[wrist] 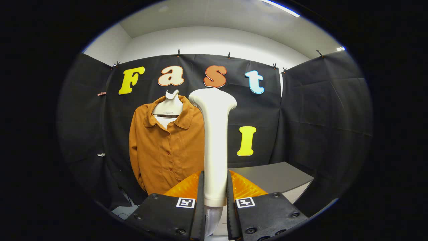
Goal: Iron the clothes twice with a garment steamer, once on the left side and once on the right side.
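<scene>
The steamer [214, 140] is being clamped at its lower handle by both fingers of the hand-held gripper [215, 204], upright before the hanging shirt [167, 150]. Rigid, smooth plastic is being judged slippery; the shirt, soft.

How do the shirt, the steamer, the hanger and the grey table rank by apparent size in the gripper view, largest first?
1. Shirt, the largest.
2. Steamer, clamped between the gripper fingers; its nearness to the camera enlarges it.
3. Grey table, partly hidden, so its rank against the steamer is unsure.
4. Hanger, the smallest.
</scene>
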